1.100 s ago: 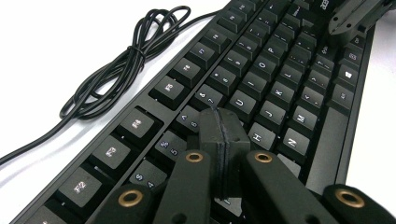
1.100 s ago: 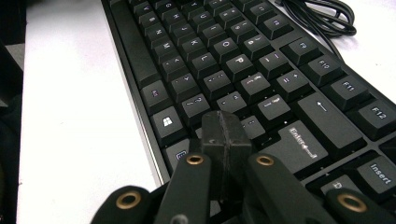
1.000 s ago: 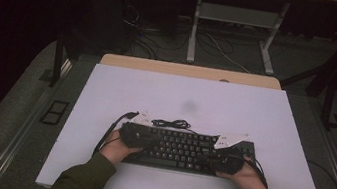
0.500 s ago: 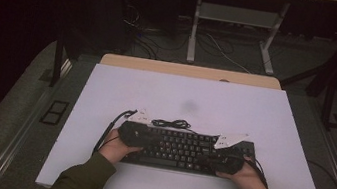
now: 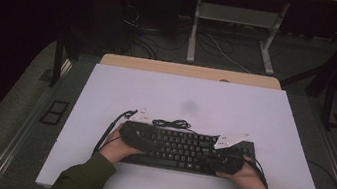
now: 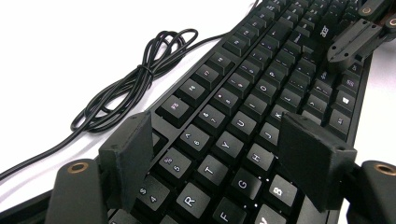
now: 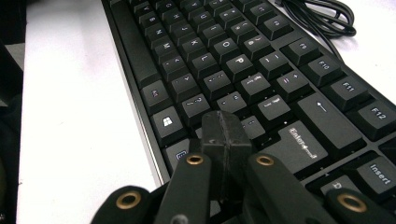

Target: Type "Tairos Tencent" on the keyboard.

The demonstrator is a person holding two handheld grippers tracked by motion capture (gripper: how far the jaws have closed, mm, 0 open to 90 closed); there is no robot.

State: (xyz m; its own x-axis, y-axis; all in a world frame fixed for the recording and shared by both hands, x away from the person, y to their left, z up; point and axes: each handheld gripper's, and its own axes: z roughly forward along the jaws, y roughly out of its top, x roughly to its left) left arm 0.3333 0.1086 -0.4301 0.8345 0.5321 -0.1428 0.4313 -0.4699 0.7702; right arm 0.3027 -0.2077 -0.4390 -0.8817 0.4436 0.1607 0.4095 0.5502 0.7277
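On the white table (image 5: pixel 105 95) lies a black keyboard (image 5: pixel 183 150), close to the person's edge, with its bundled cord (image 6: pixel 126 88) lying just behind it. Over its left end hangs the left gripper (image 6: pixel 219 154); its jaws have just been opening and now stand apart above the keys, pinching nothing. Over its right end the right gripper (image 7: pixel 225 135) has its jaws pressed tight together, with nothing between them.

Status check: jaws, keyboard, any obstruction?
Left gripper jaws just opening above keyboard, nothing between. Right gripper shut over keys. Coiled cable behind keyboard, clear.
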